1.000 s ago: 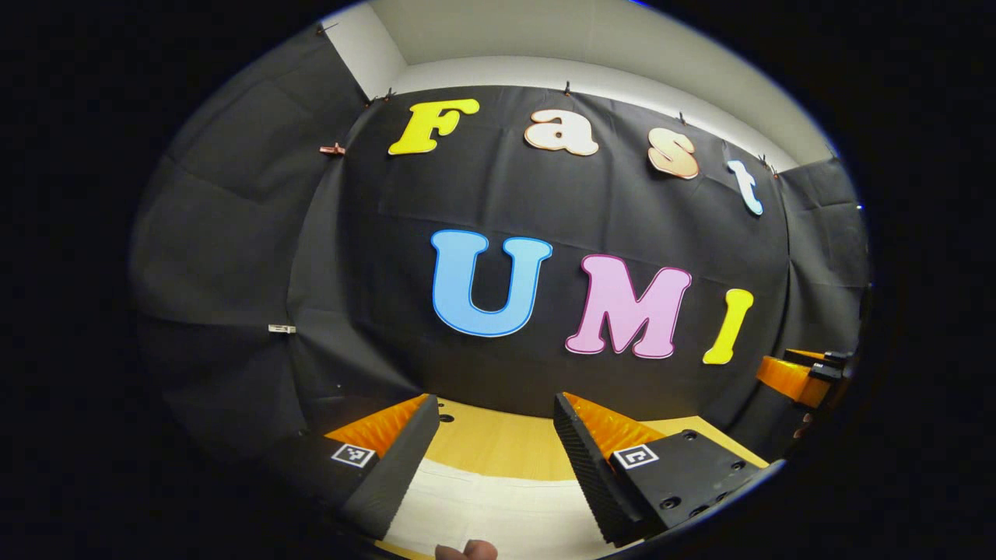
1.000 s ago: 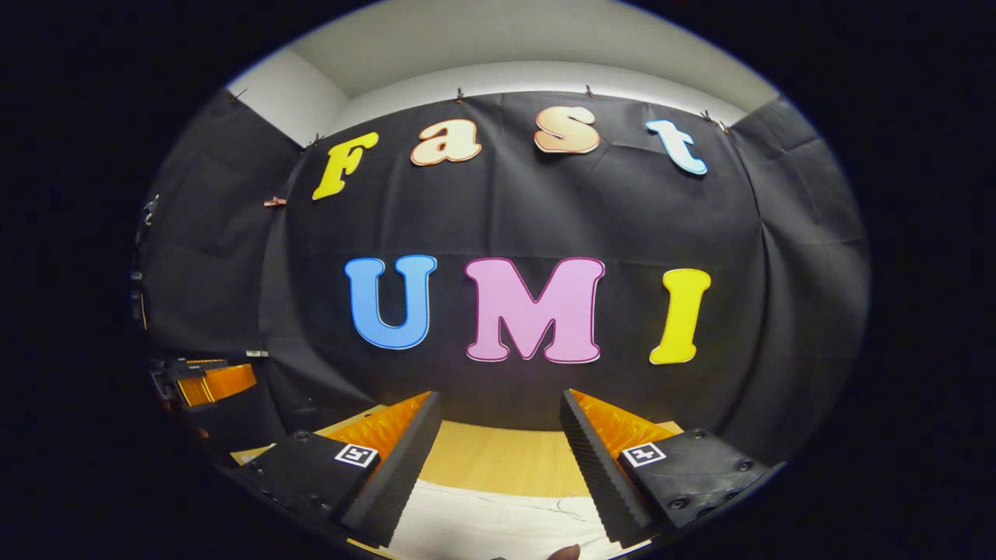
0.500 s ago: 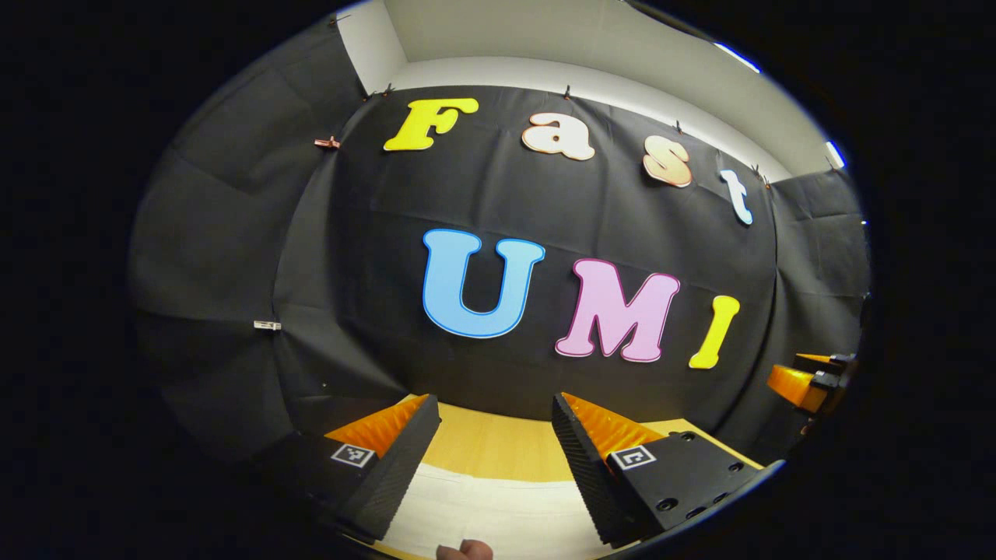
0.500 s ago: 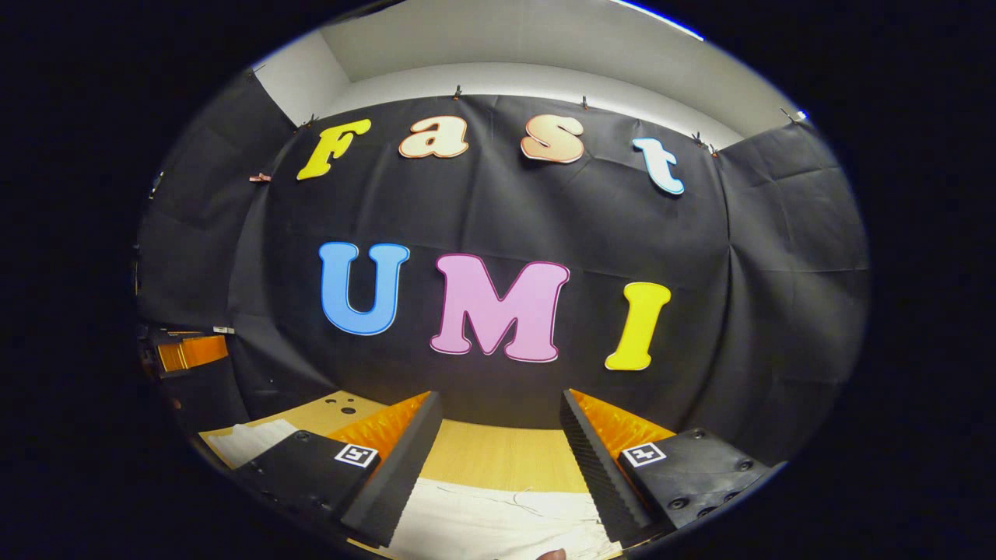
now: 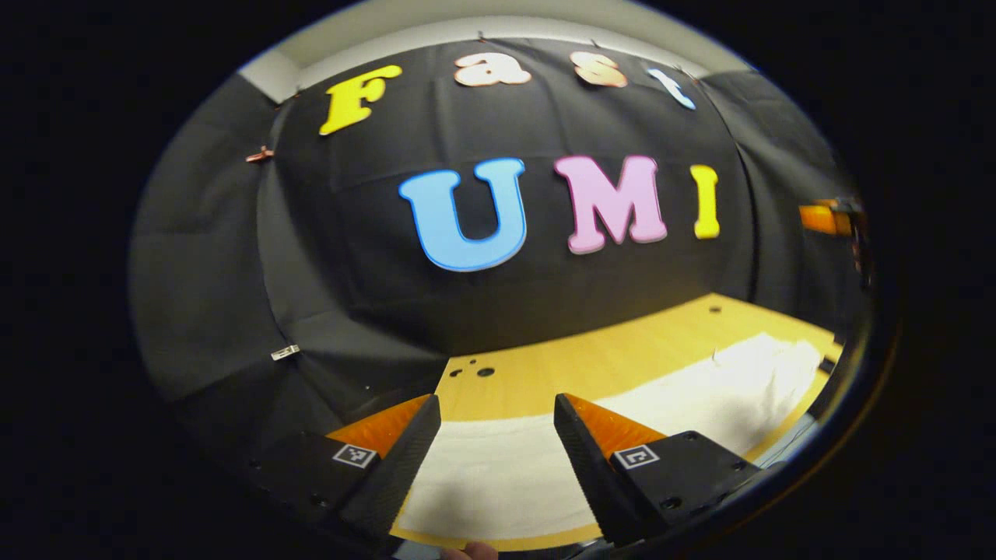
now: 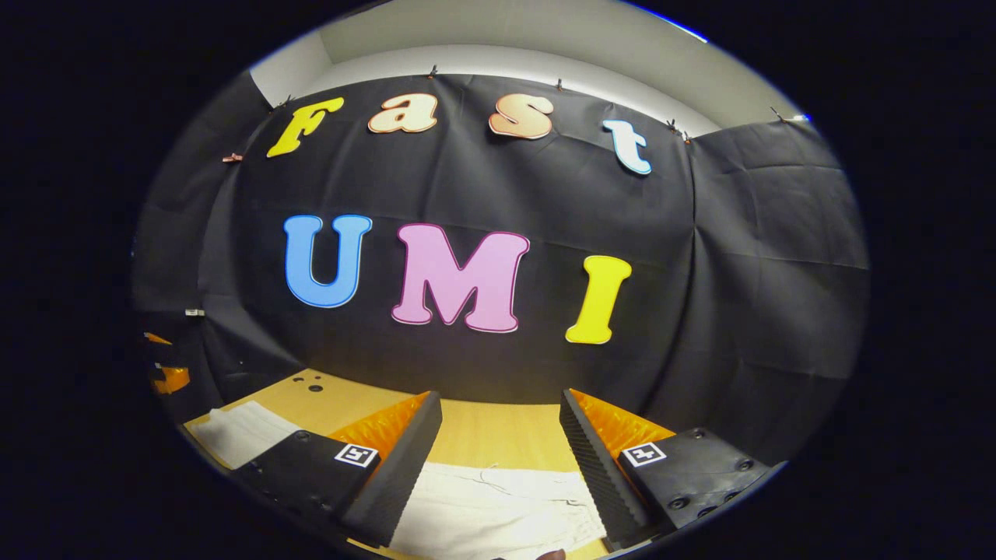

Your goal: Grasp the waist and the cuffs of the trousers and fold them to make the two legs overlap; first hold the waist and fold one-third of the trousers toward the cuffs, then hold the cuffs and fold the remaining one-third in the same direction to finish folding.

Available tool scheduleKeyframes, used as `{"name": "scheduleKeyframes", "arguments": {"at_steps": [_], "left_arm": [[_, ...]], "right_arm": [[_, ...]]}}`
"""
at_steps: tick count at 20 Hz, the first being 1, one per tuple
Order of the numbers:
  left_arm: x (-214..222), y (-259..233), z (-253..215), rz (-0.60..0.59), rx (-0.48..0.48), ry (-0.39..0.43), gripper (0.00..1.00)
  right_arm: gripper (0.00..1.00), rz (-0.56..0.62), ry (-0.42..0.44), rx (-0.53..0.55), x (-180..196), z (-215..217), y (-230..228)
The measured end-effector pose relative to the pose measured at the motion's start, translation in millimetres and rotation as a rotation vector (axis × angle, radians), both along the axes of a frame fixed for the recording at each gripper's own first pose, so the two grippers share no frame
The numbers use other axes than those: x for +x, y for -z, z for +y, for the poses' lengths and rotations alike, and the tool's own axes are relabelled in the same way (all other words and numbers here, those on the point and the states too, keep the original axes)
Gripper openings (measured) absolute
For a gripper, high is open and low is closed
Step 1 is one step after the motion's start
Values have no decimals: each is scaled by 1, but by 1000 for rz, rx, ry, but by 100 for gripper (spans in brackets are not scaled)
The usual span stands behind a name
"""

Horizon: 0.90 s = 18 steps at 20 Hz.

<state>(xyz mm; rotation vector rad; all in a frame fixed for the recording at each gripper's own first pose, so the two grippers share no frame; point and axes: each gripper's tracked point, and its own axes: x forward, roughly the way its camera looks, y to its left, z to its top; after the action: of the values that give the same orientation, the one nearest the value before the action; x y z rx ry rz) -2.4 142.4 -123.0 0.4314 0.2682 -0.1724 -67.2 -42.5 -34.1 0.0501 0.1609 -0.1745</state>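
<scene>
Nearest the lens in the left gripper view, the left gripper (image 5: 496, 435) hangs with its jaws spread wide apart and nothing between them, both fingers clear of the cloth below. Under and just past those fingers lie the white trousers (image 5: 545, 467), spread flat on the wooden table (image 5: 591, 365), running as a pale band from the near edge away to the far right, where the fabric ends close to the table's right edge. Over in the right gripper view, the right gripper (image 6: 499, 443) is released too, jaws wide, gripping nothing, poised above a wrinkled end of the trousers (image 6: 498, 509) with a loose thread showing on the cloth. More white fabric lies to the near left of that view, beyond the left finger. Farther back, bare yellow tabletop (image 6: 498, 439) runs to the foot of the booth wall, with a few small holes (image 5: 471, 372) in the board at its far left corner. At the far right edge of the left gripper view, a bit of the other gripper shows, blurred.
</scene>
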Motion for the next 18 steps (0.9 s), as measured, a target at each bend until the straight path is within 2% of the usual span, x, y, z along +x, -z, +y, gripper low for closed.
{"name": "scheduleKeyframes", "arguments": {"at_steps": [3, 8, 18], "left_arm": [[-15, 51, 26, 104, 158, 60, 93], [-38, 131, 52, 249, 453, 249, 93], [-50, 211, 111, 396, 892, 496, 92]], "right_arm": [[98, 22, 16, -22, -2, -6, 5], [97, 65, 27, -61, -7, -17, 18], [98, 328, -30, -410, -75, -74, 111]]}}
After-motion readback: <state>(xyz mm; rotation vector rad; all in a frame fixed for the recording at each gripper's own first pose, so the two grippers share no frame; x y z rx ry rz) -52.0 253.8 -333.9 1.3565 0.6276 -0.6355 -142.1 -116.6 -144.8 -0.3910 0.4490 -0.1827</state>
